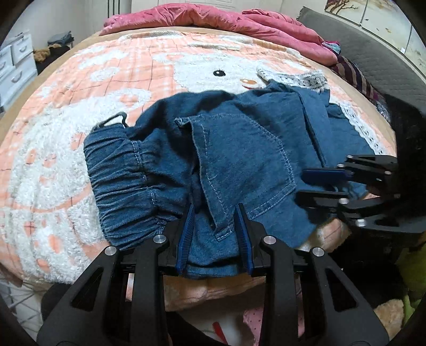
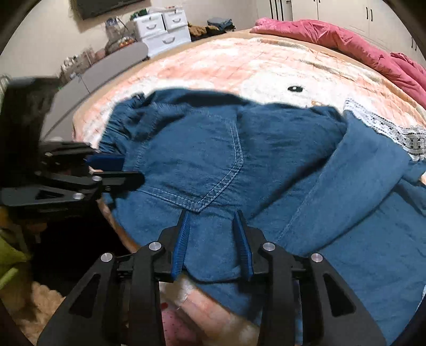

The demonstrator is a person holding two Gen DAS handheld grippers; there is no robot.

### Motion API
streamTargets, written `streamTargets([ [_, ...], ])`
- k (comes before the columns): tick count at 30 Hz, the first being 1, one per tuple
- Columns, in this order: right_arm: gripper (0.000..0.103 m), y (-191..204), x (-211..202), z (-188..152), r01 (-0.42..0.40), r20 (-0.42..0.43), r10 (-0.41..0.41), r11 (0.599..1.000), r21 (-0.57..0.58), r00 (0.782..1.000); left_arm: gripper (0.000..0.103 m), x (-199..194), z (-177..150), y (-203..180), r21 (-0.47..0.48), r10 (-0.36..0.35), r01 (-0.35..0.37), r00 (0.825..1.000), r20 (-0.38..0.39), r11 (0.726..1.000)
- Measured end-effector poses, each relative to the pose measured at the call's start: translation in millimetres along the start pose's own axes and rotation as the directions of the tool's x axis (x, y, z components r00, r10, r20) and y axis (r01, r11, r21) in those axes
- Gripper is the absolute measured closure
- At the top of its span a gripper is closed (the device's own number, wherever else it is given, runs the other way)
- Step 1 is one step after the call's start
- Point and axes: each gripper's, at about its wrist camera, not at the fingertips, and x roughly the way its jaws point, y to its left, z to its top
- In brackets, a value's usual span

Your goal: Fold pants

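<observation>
Blue denim pants (image 1: 239,149) lie bunched on the bed, elastic waistband (image 1: 119,181) to the left, back pocket on top, lace-trimmed legs at the right. In the right wrist view the pants (image 2: 266,165) fill the middle. My left gripper (image 1: 215,210) is open, its fingers either side of the near fabric edge below the pocket. My right gripper (image 2: 211,213) is open over the near edge by the pocket's lower tip. The right gripper also shows in the left wrist view (image 1: 306,183), and the left gripper in the right wrist view (image 2: 127,170).
The bed has a pink and white plush blanket (image 1: 80,119). A red quilt (image 1: 239,21) is heaped at the far side. White drawers (image 2: 162,26) and a grey board (image 2: 106,66) stand beyond the bed. The bed's near edge (image 1: 213,287) is just below the grippers.
</observation>
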Motion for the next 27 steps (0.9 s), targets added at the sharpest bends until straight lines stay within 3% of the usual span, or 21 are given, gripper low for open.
streamTargets([
  [2, 0.058, -8, -18, 3, -0.009, 0.057, 0.008, 1.000, 0.017, 0.998, 0.076, -14, 2, -4, -0.003, -0.013, 0.013, 1.000, 0.023, 1.000],
  [4, 0.053, -22, -42, 3, -0.014, 0.121, 0.006, 0.998, 0.061, 0.993, 0.063, -28, 8, -9, -0.006, -0.043, 0.043, 0.998, 0.050, 0.999],
  [6, 0.050, -42, -59, 6, 0.012, 0.158, -0.030, 0.994, 0.113, 0.987, 0.062, -38, 15, -16, 0.001, -0.067, 0.067, 0.995, 0.076, 0.998],
  [10, 0.034, -85, -75, 15, 0.101, 0.177, -0.140, 0.972, 0.212, 0.974, 0.045, -42, 36, -40, 0.027, -0.124, 0.121, 0.985, 0.119, 0.992],
  [13, 0.026, -117, -76, 31, 0.156, 0.168, -0.207, 0.948, 0.277, 0.964, 0.045, -26, 50, -63, 0.053, -0.183, 0.179, 0.978, 0.098, 0.982],
  [19, 0.022, -157, -41, 85, 0.258, 0.115, -0.294, 0.932, 0.253, 0.949, 0.045, 24, 69, -94, 0.040, -0.265, 0.264, 0.964, 0.034, 0.964],
  [27, 0.021, -182, 28, 136, 0.343, -0.009, -0.349, 0.917, 0.206, 0.937, 0.048, 71, 74, -105, 0.015, -0.255, 0.255, 0.967, -0.024, 0.967],
])
